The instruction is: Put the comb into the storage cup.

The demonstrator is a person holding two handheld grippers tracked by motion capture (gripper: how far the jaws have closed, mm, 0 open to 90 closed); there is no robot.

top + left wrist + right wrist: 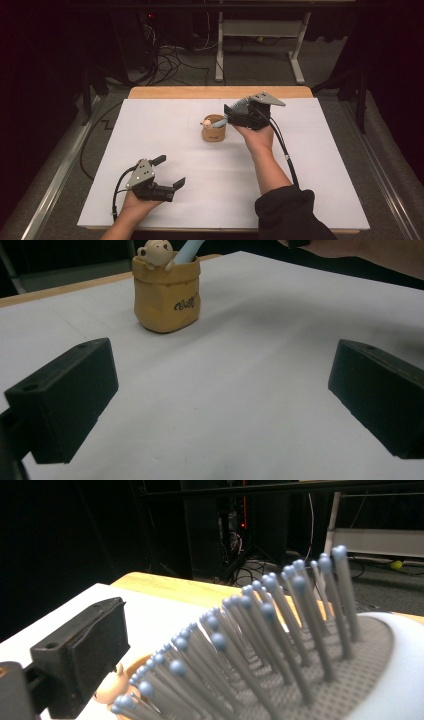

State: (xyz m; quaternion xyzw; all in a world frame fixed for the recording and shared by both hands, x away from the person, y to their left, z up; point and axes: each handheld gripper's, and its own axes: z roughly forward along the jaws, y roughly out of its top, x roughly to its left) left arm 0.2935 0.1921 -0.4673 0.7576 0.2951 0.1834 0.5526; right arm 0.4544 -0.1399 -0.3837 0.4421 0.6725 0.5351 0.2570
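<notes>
Hairbrush [320, 680]: pale blue, grey ball-tipped bristles, handle down in cup [214, 131]

Left tongs [170, 172] low near front edge, jaws spread wide. Right tongs [231, 111] raised mid-counter, jaws apart.

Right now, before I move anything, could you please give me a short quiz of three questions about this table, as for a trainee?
1. True or false: the left tongs hold the hairbrush.
2. Where does the hairbrush's handle stand? A) in the brown cup B) in a glass jar C) in a drawer
3. Which small figure sits at the rim of the brown cup?

Key: 1 false, the left tongs are open and empty. 2 A. 3 a bear.
</notes>
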